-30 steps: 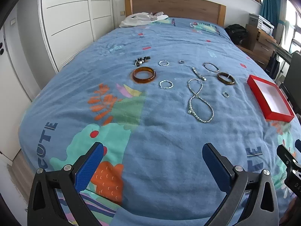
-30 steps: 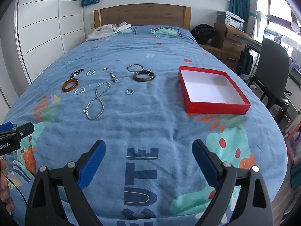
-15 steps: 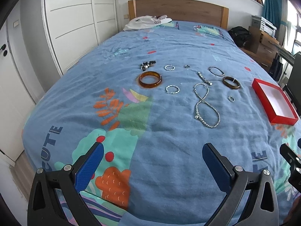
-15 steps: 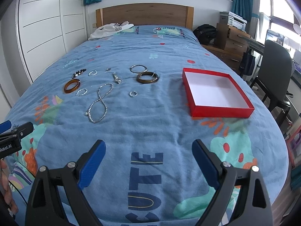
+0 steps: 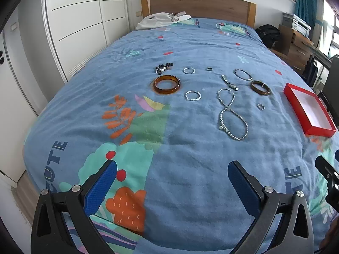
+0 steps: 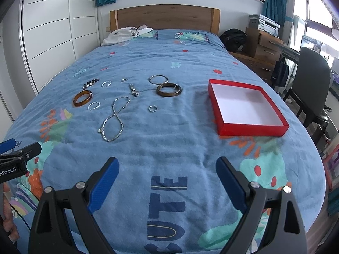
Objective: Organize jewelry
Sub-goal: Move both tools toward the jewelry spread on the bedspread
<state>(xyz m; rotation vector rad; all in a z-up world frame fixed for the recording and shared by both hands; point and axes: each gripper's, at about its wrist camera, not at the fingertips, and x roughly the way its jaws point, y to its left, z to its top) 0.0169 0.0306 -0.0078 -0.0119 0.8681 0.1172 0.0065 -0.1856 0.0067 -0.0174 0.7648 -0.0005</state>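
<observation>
Hovering above the near end of the bed, the left gripper [image 5: 172, 172] and the right gripper [image 6: 167, 168] both stand with jaws spread wide and nothing between them. Beneath them the blue bedspread [image 6: 169, 148] lies bare, giving open room up to the jewelry. The near edge of the bed is hidden behind the gripper frames in both views.

Nearest of the jewelry is the beaded necklace [image 6: 114, 118], laid in a figure-eight. Just right of it sits a small ring [image 6: 153, 108], apart from everything else. To the left lie a silver bracelet [image 6: 93, 105] and, close beside it, the amber bangle [image 6: 82, 98]. Farther back are a dark brown bangle [image 6: 169, 89], a thin metal bangle [image 6: 158, 79] just behind it, and a watch [image 6: 134, 90]. In the far row: dark beads [image 6: 90, 83], a second silver bracelet [image 6: 106, 83], and a tiny ring [image 6: 124, 79], too small to make out in detail.

Right of the jewelry, well apart, a red box [image 6: 252, 130] lies open with a white floor, close to the bed's right edge. In the left wrist view the fisheye rim crowds it.

White clothing [image 6: 127, 35] lies at the wooden headboard [image 6: 165, 17]. A chair [image 6: 311, 80] stands off the right side.
</observation>
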